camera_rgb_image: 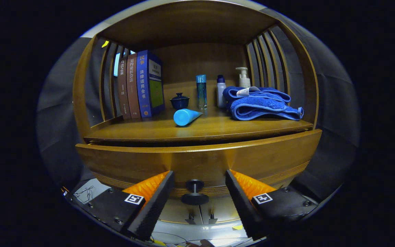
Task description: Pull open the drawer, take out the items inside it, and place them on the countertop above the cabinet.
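While tool gapes around drawer knob, Chinese-titled books above

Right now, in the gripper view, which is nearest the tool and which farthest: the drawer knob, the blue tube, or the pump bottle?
1. Drawer knob: between the open tool's fingers.
2. Blue tube: lying on the countertop, beyond the drawer front.
3. Pump bottle: at the back, behind the folded towel.

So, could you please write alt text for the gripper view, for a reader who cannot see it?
The open gripper has its two fingers on either side of the dark knob on a wooden drawer front. Above, the countertop holds upright books, a lying blue tube, bottles and a folded blue towel.
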